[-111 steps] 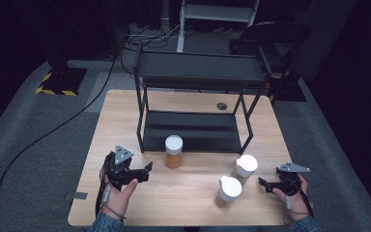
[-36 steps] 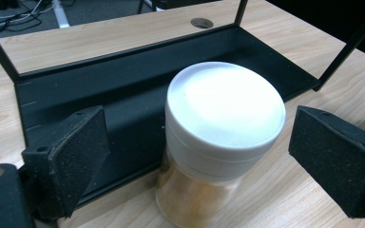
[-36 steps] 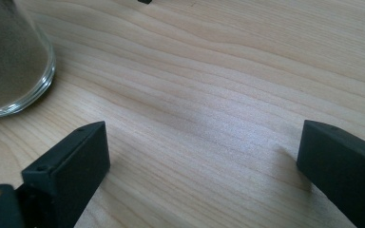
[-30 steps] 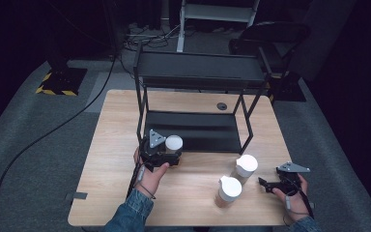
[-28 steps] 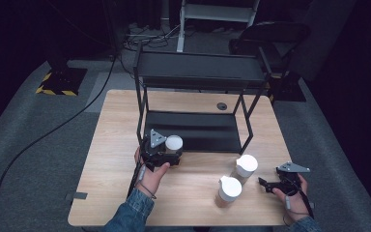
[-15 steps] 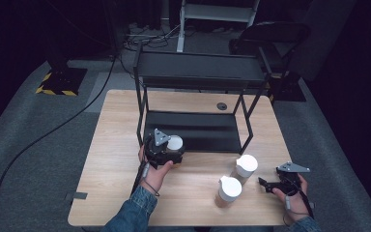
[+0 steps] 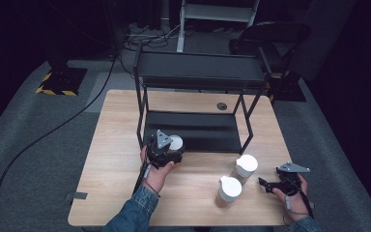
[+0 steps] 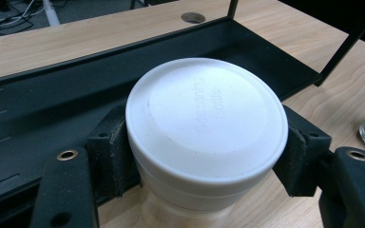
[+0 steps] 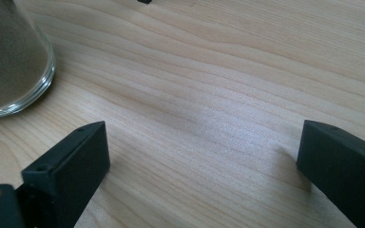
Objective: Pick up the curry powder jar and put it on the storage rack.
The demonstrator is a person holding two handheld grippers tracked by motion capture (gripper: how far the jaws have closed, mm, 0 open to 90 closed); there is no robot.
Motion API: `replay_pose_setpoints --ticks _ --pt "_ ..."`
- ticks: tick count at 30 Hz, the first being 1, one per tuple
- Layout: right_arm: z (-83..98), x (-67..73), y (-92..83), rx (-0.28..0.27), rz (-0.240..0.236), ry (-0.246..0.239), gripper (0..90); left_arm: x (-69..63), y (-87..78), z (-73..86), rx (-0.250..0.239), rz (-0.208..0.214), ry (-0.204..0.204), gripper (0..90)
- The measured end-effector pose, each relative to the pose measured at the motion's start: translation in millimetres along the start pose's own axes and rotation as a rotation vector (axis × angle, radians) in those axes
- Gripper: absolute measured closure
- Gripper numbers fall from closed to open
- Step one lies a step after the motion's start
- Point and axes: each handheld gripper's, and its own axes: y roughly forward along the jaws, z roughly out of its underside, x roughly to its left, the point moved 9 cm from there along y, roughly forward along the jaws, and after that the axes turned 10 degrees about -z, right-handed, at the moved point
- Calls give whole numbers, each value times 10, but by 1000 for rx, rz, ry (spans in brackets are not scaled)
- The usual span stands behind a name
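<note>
A spice jar with a white lid point(image 8: 204, 118) stands on the wooden table right at the front lip of the black rack's lower shelf point(image 8: 52, 99). My left gripper point(image 8: 204, 166) has just been closing, and its pads now press on the jar's lid rim from both sides. From above, the same jar point(image 7: 177, 141) sits under my left gripper point(image 7: 173, 147). My right gripper point(image 7: 263, 183) rests low at the table's right front, open with bare wood between its fingers point(image 9: 71, 161). A glass jar of brown powder point(image 9: 9, 61) stands to its left, apart from it.
Two more white-lidded jars point(image 7: 245, 166) point(image 7: 229, 189) stand at the front right, between the hands. The two-tier black rack point(image 7: 198, 72) takes up the table's middle and back. A round cable hole point(image 7: 221, 106) lies behind it. Table edges are near both hands.
My left gripper came in from the table's left to the jar, edged a little forward, and its jaws closed onto the jar. The right gripper has kept still.
</note>
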Motion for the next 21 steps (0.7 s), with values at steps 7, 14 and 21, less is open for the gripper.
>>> replay_pose_setpoints --ticks 7,14,21 --pt "0 0 0 0 0 0 35 -5 -78 -92 -11 -13 14 326" --pt "0 0 0 0 1 1 35 7 -146 -210 -18 -14 19 326" --pt "0 1 0 0 1 1 35 39 -188 -300 -22 -17 24 327"
